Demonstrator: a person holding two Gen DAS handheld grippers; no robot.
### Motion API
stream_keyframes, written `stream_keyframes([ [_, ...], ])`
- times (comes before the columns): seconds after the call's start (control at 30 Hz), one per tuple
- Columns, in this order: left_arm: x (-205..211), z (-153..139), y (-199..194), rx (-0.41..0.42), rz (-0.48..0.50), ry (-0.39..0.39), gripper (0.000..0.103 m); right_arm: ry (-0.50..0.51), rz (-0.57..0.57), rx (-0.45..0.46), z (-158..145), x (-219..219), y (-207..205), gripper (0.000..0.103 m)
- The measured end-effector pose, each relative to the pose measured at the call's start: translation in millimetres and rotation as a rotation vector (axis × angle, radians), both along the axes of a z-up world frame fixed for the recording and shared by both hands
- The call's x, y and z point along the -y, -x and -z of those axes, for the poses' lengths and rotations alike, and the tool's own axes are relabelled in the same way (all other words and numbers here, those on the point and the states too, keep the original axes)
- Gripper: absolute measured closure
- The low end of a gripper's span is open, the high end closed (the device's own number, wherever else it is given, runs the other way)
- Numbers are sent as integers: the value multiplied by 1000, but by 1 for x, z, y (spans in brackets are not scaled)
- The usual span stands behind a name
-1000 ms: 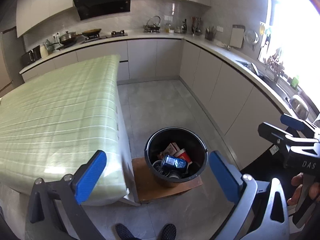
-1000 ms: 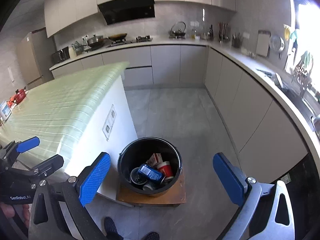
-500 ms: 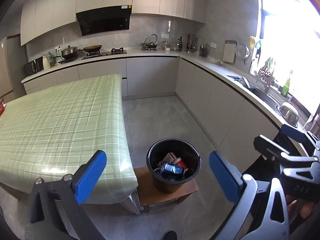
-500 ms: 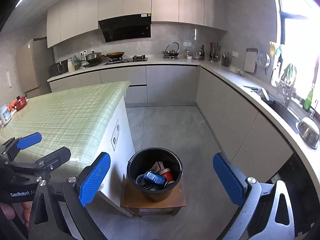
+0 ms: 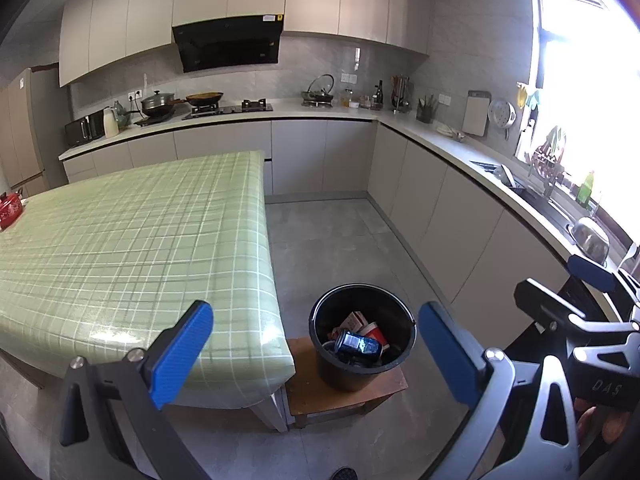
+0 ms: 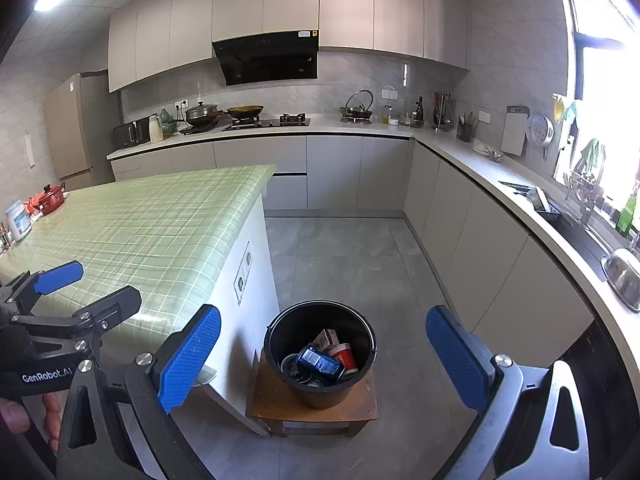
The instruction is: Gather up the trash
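Observation:
A black trash bucket (image 5: 362,376) stands on a low wooden stool (image 5: 312,396) beside the table; it also shows in the right wrist view (image 6: 320,394). Inside lie a blue can (image 5: 357,343), a red cup (image 5: 374,330) and a carton (image 5: 353,320). My left gripper (image 5: 316,354) is open and empty, held high above the bucket. My right gripper (image 6: 324,354) is open and empty, also high above the bucket (image 6: 320,394). Each gripper shows in the other's view: the right one (image 5: 592,300) and the left one (image 6: 72,292).
A table with a green checked cloth (image 5: 132,240) fills the left. A red pot (image 6: 50,200) and a white jar (image 6: 18,222) sit at its far left edge. Grey cabinets and a counter (image 5: 460,152) run along the back and right. The floor (image 5: 332,240) is grey tile.
Both grippers have risen and tilted up, so the bucket looks smaller and lower and more of the kitchen shows. Both stay open and empty.

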State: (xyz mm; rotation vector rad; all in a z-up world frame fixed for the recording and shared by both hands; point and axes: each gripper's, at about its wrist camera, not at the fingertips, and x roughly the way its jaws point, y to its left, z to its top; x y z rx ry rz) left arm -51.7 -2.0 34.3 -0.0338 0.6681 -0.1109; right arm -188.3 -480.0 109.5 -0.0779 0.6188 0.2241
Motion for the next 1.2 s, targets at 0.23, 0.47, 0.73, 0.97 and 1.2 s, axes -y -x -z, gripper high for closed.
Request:
stream_keyframes([
  [0.23, 2, -3, 1, 12, -4, -10, 0, 2, -4, 12, 0, 5, -2, 0],
  [0.47, 2, -6, 2, 14, -12, -9, 0, -2, -12, 25, -2, 8, -2, 0],
  [0.73, -1, -7, 2, 12, -21, -12, 0, -11, -28, 39, -5, 8, -1, 0],
  [0.97, -1, -8, 3, 16, -24, -11, 0, -11, -32, 39, -5, 8, 0, 0],
  [1.2, -1, -10, 5, 25, -22, -10, 0, -9, -35, 52, -8, 6, 1, 0],
])
